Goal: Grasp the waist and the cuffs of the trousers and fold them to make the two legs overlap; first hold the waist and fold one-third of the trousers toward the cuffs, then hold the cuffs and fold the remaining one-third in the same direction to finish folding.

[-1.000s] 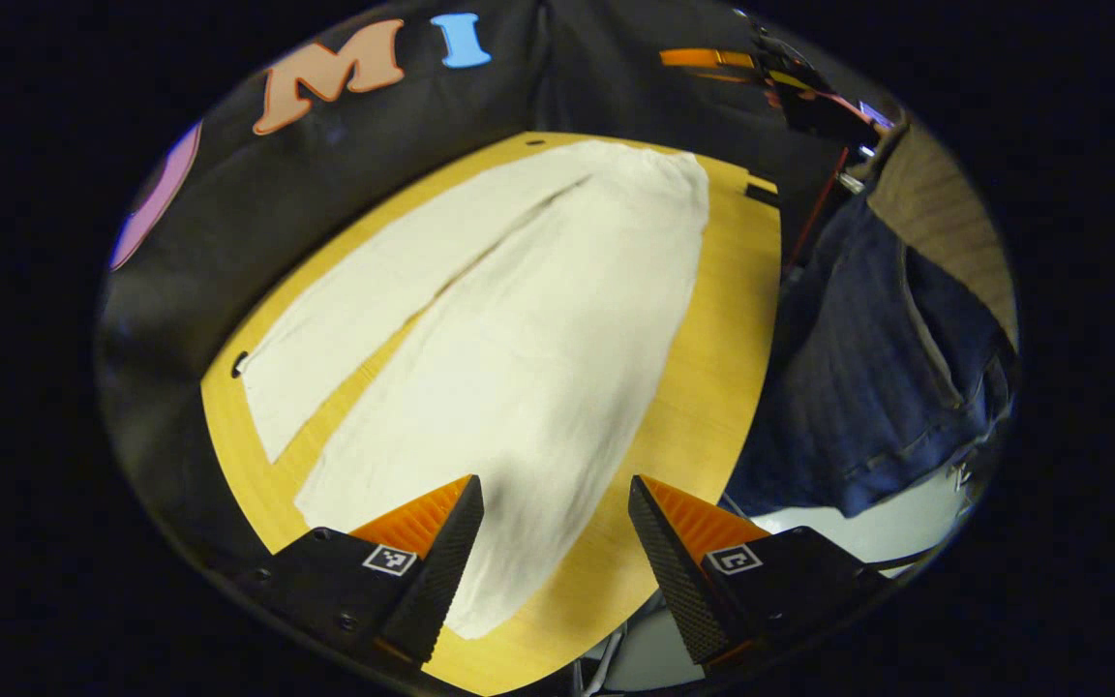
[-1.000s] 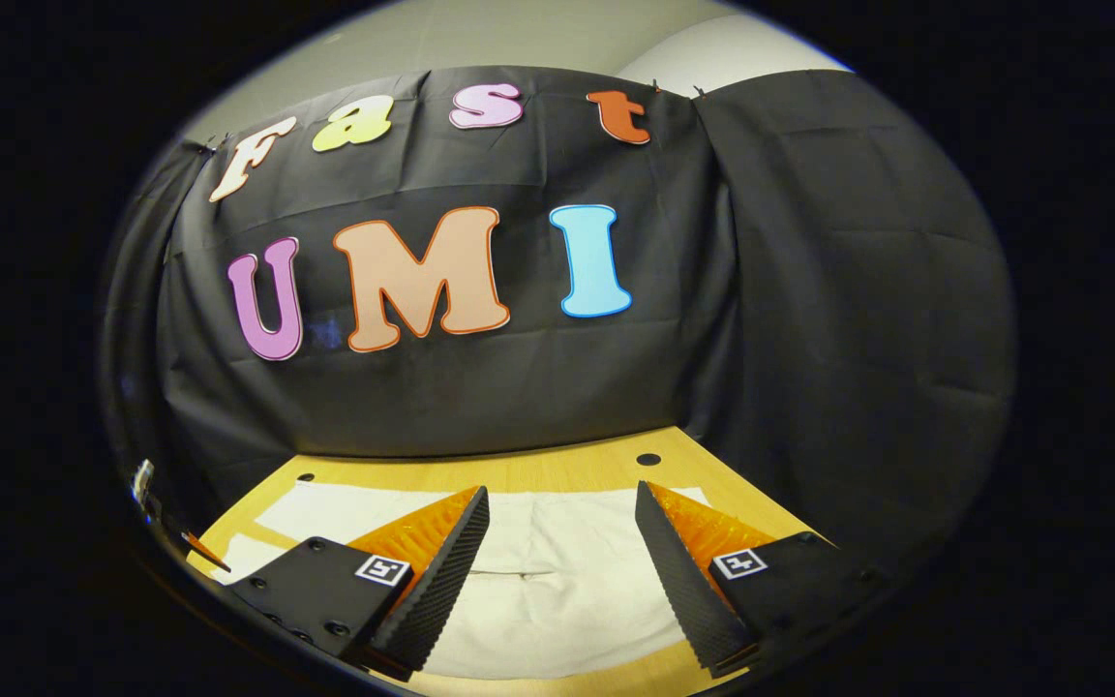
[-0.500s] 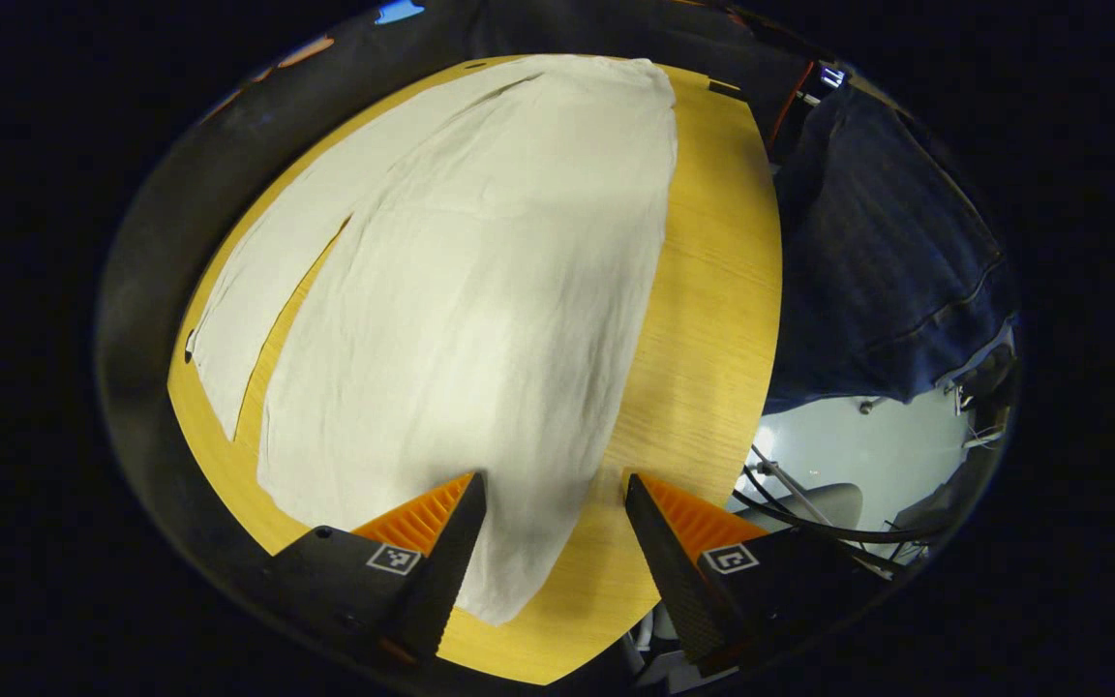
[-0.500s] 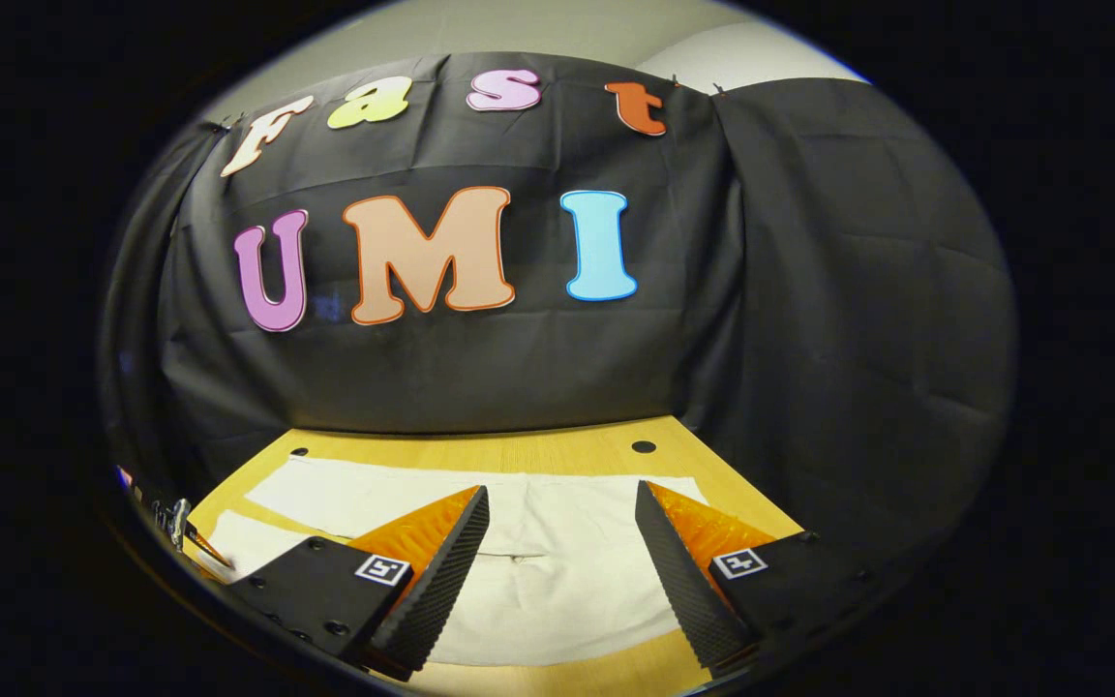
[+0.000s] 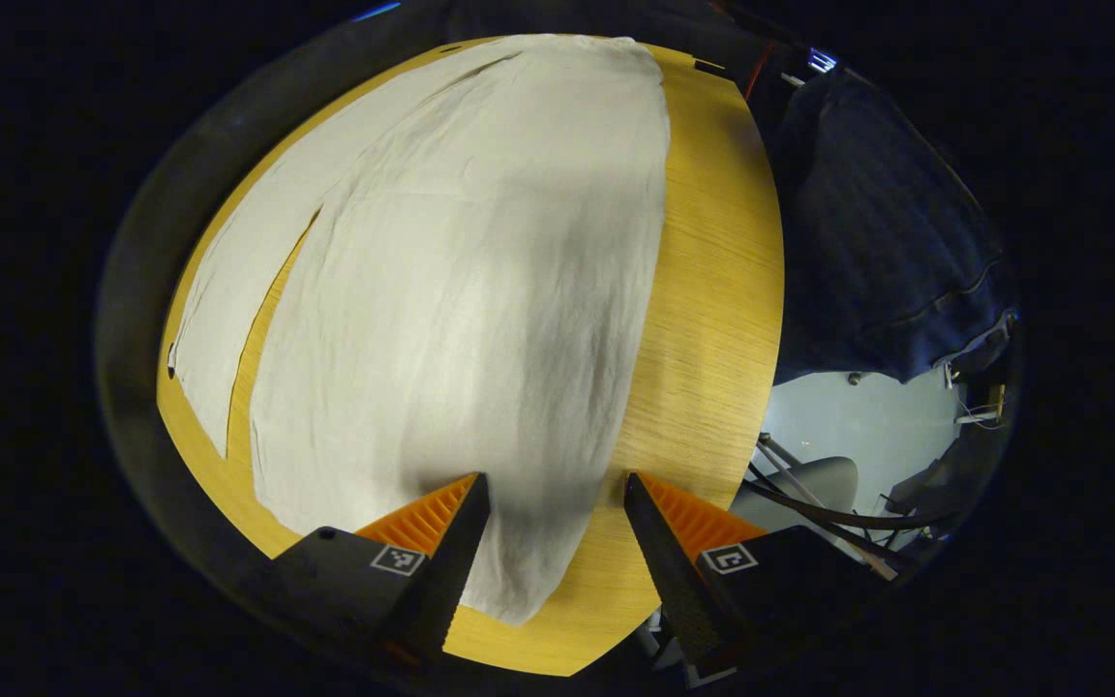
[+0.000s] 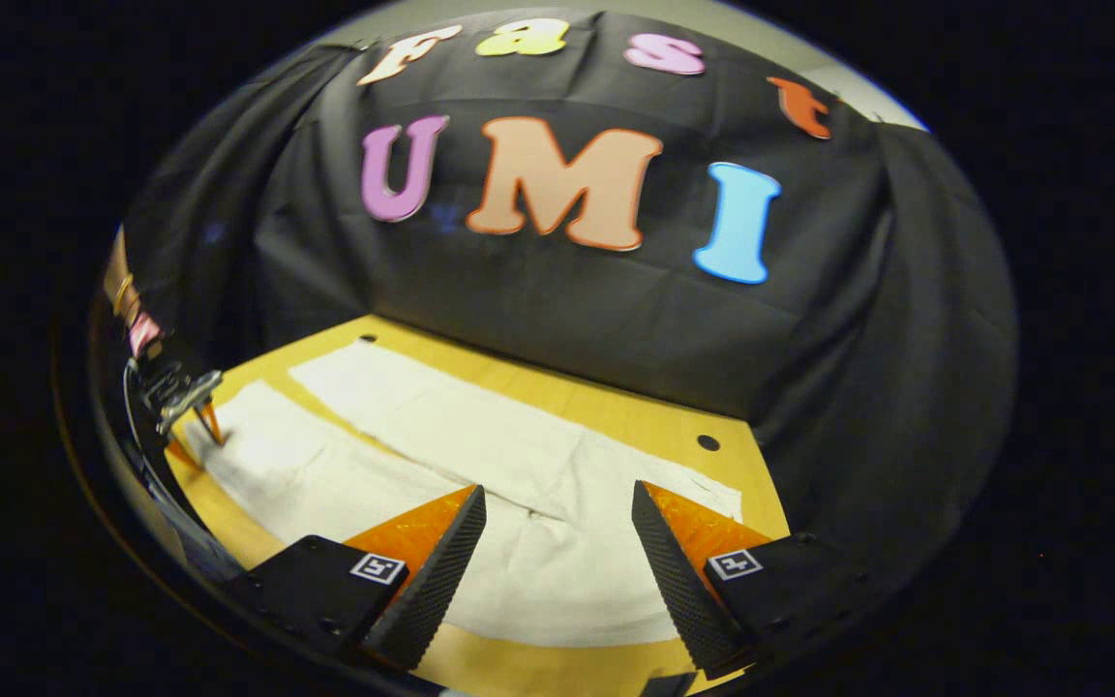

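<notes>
White trousers point(image 5: 461, 290) lie flat on a wooden table point(image 5: 712, 290), the two legs side by side with a narrow gap between them. In the left gripper view, my left gripper point(image 5: 553, 542) hangs open above the cuff end of the nearer leg, not touching the cloth. In the right gripper view, the trousers point(image 6: 441, 445) stretch away to the left, and my right gripper point(image 6: 557, 557) stands open over the waist end, with nothing between its fingers. The left gripper point(image 6: 185, 402) also shows small at the far left of that view, by the cuffs.
A person in dark jeans point(image 5: 887, 232) stands along the table's right edge in the left gripper view. Pale floor and a chair base point(image 5: 819, 484) lie beyond that edge. The black cloth wall point(image 6: 567, 319) closes the table's far side, near a hole point(image 6: 708, 442) in the table.
The left gripper has tipped down and moved closer over the cuff. The right gripper has swung and lowered toward the waist, bringing the length of the trousers and the left gripper into its view.
</notes>
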Demonstrator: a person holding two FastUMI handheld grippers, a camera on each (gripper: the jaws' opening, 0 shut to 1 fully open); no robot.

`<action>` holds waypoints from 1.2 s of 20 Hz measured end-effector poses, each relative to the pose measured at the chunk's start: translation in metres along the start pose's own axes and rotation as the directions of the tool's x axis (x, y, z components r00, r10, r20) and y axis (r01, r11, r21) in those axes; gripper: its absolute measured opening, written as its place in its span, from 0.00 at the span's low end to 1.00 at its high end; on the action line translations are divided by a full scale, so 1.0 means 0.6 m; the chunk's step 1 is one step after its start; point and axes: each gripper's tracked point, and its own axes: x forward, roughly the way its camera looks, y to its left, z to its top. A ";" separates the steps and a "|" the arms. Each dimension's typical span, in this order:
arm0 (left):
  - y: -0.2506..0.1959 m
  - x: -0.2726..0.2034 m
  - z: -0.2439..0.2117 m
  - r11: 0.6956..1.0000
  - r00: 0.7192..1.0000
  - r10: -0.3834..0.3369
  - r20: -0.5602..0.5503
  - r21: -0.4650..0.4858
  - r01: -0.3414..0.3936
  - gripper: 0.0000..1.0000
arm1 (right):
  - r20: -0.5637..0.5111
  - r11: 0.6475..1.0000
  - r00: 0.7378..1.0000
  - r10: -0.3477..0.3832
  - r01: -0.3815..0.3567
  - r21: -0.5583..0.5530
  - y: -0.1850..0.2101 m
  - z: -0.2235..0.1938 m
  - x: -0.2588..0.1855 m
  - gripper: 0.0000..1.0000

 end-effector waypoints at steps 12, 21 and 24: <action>0.003 0.011 -0.005 0.999 0.993 0.014 -0.121 -0.032 -0.018 0.83 | -0.520 0.764 0.779 0.350 -0.559 -0.323 0.041 -0.266 0.016 0.98; 0.001 0.015 -0.008 0.999 0.987 0.012 -0.158 -0.036 -0.018 0.83 | -0.697 0.650 0.620 0.360 -0.703 -0.289 0.031 -0.341 0.028 0.98; -0.003 0.014 -0.004 0.999 0.987 0.013 -0.162 -0.037 -0.019 0.83 | -0.724 0.630 0.588 0.362 -0.726 -0.275 0.030 -0.346 0.024 0.98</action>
